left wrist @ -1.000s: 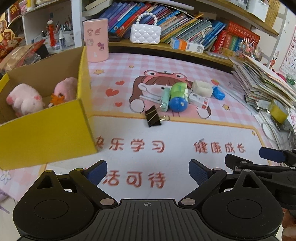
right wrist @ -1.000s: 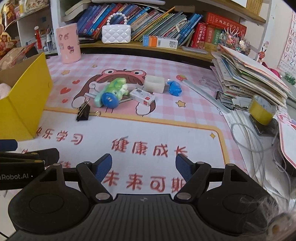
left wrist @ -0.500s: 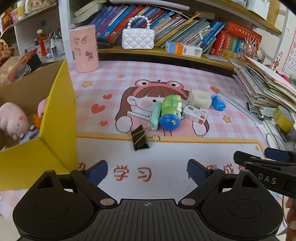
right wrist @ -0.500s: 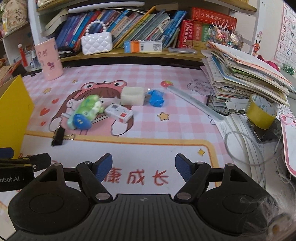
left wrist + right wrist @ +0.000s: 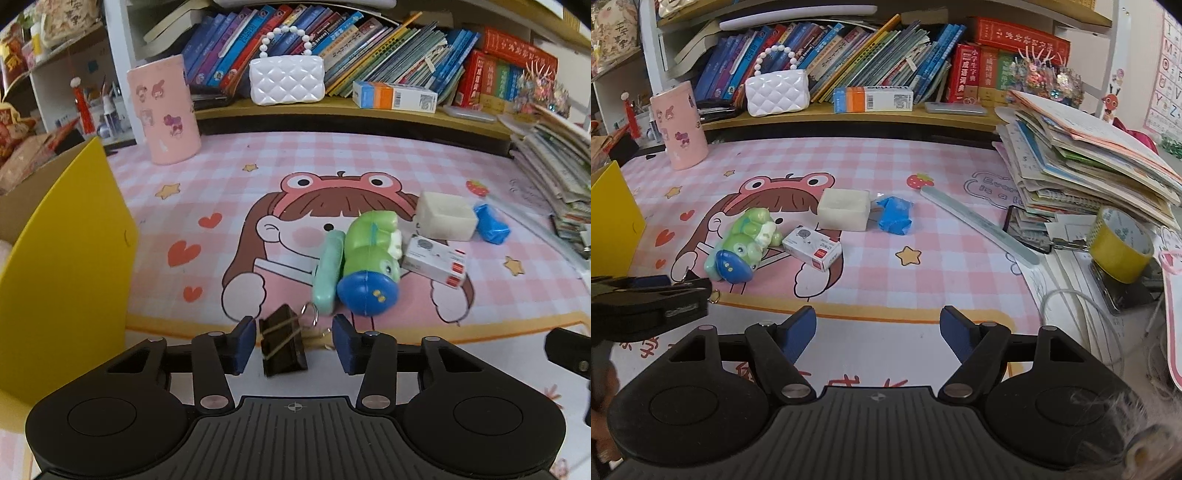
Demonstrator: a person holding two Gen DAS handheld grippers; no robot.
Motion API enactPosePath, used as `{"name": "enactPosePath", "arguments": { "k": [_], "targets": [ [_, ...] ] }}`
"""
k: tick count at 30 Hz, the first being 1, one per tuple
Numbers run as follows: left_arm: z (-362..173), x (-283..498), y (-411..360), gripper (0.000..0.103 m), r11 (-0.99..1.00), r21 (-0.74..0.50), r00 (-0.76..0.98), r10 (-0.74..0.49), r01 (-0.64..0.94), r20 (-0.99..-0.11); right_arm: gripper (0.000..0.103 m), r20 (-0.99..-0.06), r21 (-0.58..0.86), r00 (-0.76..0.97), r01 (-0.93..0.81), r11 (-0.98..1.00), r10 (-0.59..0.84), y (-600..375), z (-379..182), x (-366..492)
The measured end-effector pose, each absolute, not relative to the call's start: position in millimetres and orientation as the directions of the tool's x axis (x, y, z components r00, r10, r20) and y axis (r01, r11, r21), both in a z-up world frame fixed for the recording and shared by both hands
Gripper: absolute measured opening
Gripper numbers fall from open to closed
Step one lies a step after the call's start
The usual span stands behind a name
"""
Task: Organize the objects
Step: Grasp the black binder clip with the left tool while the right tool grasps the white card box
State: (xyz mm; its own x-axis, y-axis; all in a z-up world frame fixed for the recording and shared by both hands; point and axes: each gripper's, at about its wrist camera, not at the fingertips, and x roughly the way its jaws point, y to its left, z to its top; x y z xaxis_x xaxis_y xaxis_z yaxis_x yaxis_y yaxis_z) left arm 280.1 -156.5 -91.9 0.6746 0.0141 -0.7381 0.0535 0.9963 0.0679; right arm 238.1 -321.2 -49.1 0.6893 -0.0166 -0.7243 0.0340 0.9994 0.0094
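Left hand-held gripper [image 5: 293, 345] closing around binder clip [image 5: 282, 341] — pink checked mat [image 5: 332, 155].

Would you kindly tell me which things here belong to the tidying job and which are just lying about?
In the job: black binder clip between the closing left gripper; green toy; small white box; blue wrapper; yellow box.

Lying about: white purse; pink cup; tape roll; shelf books.

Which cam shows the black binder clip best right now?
Left wrist. The black binder clip lies in full view on the mat between the left gripper pads, jaws closing, right pad not yet touching. In the right wrist view that gripper hides it; only a wire loop shows.
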Motion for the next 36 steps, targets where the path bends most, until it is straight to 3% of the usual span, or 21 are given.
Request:
{"name": "enactPosePath", "arguments": {
  "k": [3,8,24,25,26,28,36],
  "targets": [
    [-95.3,282.5,-155.5,0.019,0.995,0.086,0.676,0.032,0.046,-0.736,0.073,-0.724,0.011,0.690,0.022,1.000,-0.007,-321.2,-50.7,244.9],
    [-85.3,279.9,-142.3,0.011,0.997,0.037,0.668,-0.015,0.063,-0.744,0.074,-0.727,0.026,0.686,-0.013,1.000,0.028,-316.8,-58.8,263.5],
    [-52.8,248.2,-107.4,0.011,0.995,-0.102,0.641,-0.083,0.008,-0.763,0.072,-0.727,-0.004,0.680,-0.142,0.990,0.095,-279.8,-105.9,347.0],
    [-52.0,246.3,-105.9,0.011,0.995,-0.104,0.639,-0.082,0.004,-0.765,0.067,-0.724,0.005,0.682,-0.145,0.989,0.104,-280.1,-106.3,347.7],
    [-51.2,244.5,-103.7,0.011,0.994,-0.108,0.637,-0.082,-0.002,-0.766,0.051,-0.721,0.015,0.683,-0.149,0.989,0.114,-280.9,-106.2,348.0],
    [-49.4,241.4,-99.9,0.011,0.993,-0.116,0.637,-0.083,-0.010,-0.766,0.036,-0.711,0.005,0.694,-0.156,0.988,0.113,-279.9,-104.2,346.7],
    [-42.1,234.4,-96.7,0.011,0.991,-0.136,0.652,-0.105,0.004,-0.751,0.032,-0.722,0.047,0.684,-0.101,0.994,0.104,-288.5,-92.2,329.8]
  ]
}}
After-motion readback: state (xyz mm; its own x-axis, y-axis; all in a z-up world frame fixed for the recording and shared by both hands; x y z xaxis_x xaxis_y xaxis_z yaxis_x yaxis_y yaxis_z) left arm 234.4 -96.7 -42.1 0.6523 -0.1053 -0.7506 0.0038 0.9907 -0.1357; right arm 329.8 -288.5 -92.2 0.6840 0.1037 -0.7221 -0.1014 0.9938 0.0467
